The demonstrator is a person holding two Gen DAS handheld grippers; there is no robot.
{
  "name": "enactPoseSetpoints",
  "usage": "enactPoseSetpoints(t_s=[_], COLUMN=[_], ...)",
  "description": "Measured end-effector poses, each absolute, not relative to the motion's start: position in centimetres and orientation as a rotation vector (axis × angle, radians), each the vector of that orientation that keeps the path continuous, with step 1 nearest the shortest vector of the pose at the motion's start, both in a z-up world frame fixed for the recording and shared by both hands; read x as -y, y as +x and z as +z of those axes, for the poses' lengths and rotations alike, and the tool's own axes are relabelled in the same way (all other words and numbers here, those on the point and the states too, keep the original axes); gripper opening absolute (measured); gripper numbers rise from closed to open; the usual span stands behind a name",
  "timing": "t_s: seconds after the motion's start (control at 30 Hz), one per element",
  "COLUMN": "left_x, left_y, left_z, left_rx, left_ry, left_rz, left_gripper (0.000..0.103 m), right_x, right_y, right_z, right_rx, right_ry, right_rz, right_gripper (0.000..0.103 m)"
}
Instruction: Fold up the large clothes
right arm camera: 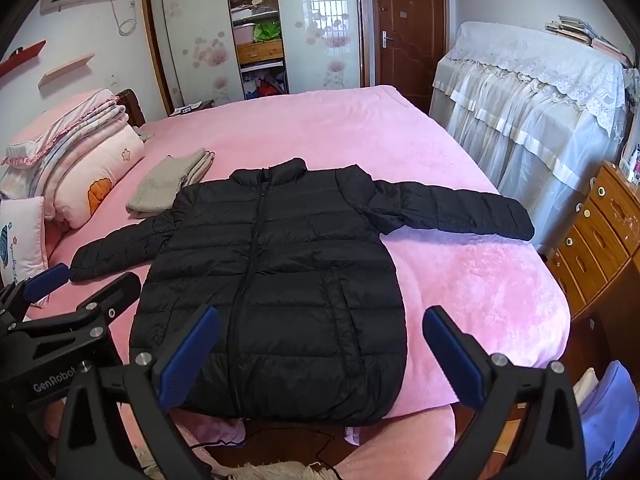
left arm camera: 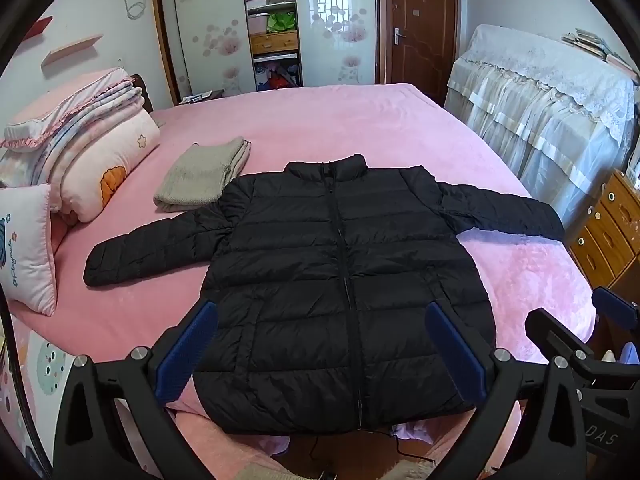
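Observation:
A black puffer jacket [left arm camera: 336, 272] [right arm camera: 276, 280] lies flat, front up and zipped, on the pink bed [left arm camera: 360, 128] [right arm camera: 472, 280], both sleeves spread sideways, hem at the near edge. My left gripper [left arm camera: 320, 344] hovers open above the jacket's lower half, with nothing between its blue pads. The right gripper [right arm camera: 320, 348] is open too, over the jacket's lower right part and hem. In the left wrist view the right gripper [left arm camera: 596, 320] shows at the right edge. In the right wrist view the left gripper [right arm camera: 80, 284] shows at the left edge.
A folded beige garment [left arm camera: 200, 176] [right arm camera: 168, 184] lies beyond the left sleeve. Stacked quilts and pillows [left arm camera: 84, 160] fill the bed's left side. A lace-covered cabinet [left arm camera: 540, 100] and a wooden drawer chest [left arm camera: 612, 228] stand at the right. A cable trails on the floor below the hem.

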State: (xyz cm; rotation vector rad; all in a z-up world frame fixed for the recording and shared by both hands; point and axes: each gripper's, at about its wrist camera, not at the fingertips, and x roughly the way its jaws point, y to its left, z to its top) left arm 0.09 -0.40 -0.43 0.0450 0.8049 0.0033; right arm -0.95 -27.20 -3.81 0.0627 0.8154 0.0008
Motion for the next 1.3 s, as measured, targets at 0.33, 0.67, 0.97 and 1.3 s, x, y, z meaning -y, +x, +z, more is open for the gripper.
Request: enactPoseSetpoints(t_s=[0.33,0.67,0.97,1.3], left_x=[-0.17,-0.29,-0.35,-0.25], left_y=[0.39,0.37,0.16,0.01], left_z=[-0.52,-0.49,-0.51,-0.72], left_rx=[-0.814,-0.814,-0.817,-0.821], left_ry=[0.025,0.025,0.024,0.028], left_rz=[-0.007,-0.008,-0.008,-0.008], left_gripper=[0.103,0.103,0.103,0.103], right_x=[27.02,27.09,27.14,27.16], right_y=[-0.75,-0.71,-0.71,-0.76], right_z=[-4.09,-4.27,-4.28,-4.29], right_rx=[-0.828,-0.837,-0.838,-0.837], right_ry=[0.055,0.055,0.057,0.060], right_rz=[-0.011,-0.017,-0.015,-0.015], right_gripper=[0.102,0.102,0.102,0.102])
